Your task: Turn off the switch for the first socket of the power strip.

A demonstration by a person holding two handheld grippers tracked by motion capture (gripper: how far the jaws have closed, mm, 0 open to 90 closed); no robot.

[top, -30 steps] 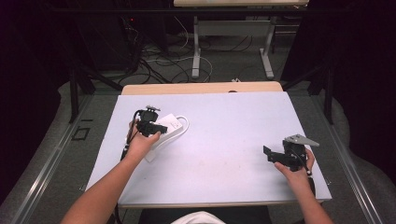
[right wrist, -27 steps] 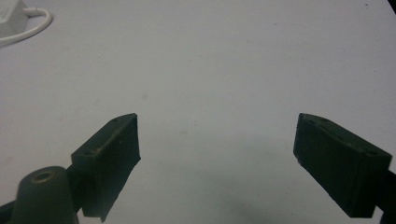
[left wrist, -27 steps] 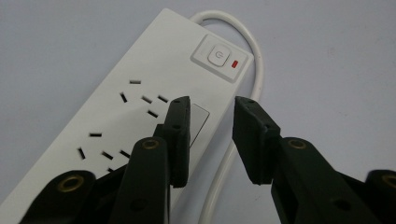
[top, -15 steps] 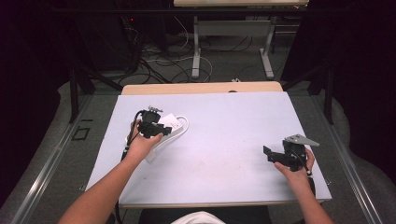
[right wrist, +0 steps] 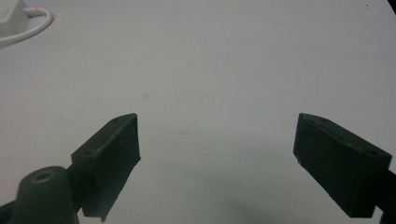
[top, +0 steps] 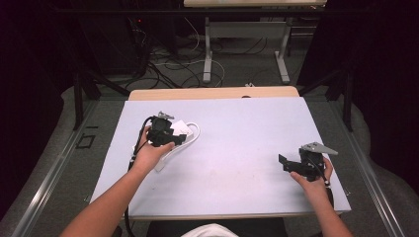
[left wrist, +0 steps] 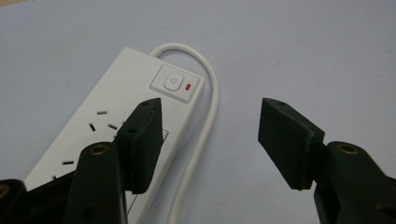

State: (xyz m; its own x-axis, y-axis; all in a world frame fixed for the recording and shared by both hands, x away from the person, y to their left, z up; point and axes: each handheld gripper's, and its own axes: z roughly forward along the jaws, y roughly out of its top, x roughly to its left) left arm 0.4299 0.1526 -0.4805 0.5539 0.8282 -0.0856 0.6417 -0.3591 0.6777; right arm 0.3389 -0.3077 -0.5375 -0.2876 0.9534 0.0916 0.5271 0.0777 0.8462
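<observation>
Left gripper view looks down on a white power strip (left wrist: 116, 135) lying flat on the pale table (left wrist: 303, 46), its switch (left wrist: 176, 84) with a small red light at the far end and its white cord (left wrist: 205, 116) looping out of that end and running back along the strip's side. The left gripper (left wrist: 210, 140) hangs over it with jaws spread wide, one jaw above the strip's socket face, the other over bare table beyond the cord; nothing is held between them, and whether the near jaw touches the strip cannot be told. High view places the strip (top: 184, 129) on the left half of the table, under the left gripper (top: 165, 133). The right gripper (top: 296, 163) rests near the table's right edge, well apart from the strip, jaws likewise parted and empty. By these pictures the work stands at the approach to the strip, before any grasp. The next move would seem to call for bringing the jaws to either side of the strip's body, clear of the cord, then closing.
</observation>
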